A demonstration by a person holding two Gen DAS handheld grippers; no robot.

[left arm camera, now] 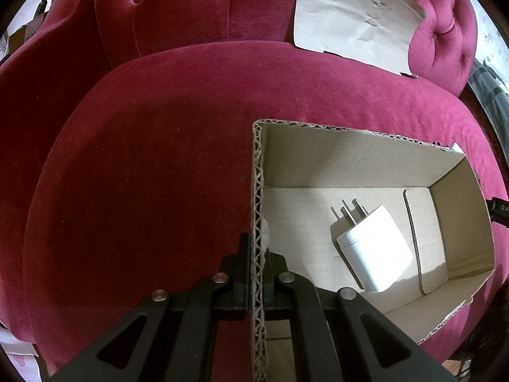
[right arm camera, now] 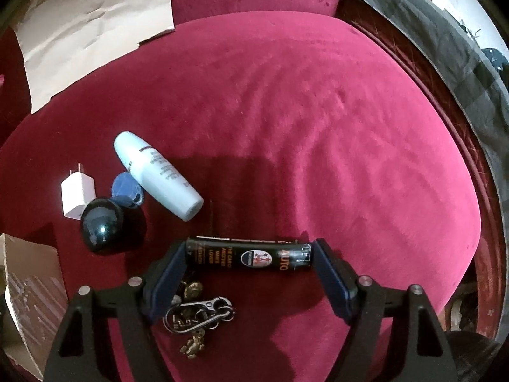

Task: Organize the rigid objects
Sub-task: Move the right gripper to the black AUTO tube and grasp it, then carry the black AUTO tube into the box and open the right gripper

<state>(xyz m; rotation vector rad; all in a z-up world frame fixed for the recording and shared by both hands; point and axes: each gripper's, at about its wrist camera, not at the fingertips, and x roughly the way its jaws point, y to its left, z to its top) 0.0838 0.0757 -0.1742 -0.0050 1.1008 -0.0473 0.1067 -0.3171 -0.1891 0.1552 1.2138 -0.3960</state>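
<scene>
Two views. Left wrist: the left tongs (left arm camera: 256, 267) pinch the near wall of a cardboard box (left arm camera: 350, 159) on a red sofa cushion (left arm camera: 152, 146); a white charger (left arm camera: 375, 251) lies inside, right of the tongs. Right wrist: the right tongs (right arm camera: 251, 264) stand spread around a black tube (right arm camera: 249, 256) lying crosswise between the fingers. A keyring (right arm camera: 198, 315) lies between the tongs, nearer the camera; ahead-left sit a black ball (right arm camera: 101, 224), blue tag (right arm camera: 127, 191), pale bottle (right arm camera: 157, 175) and second charger (right arm camera: 77, 195).

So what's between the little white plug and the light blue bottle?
A small blue tag lies between the white plug and the light blue bottle, seen in the right wrist view.
</scene>
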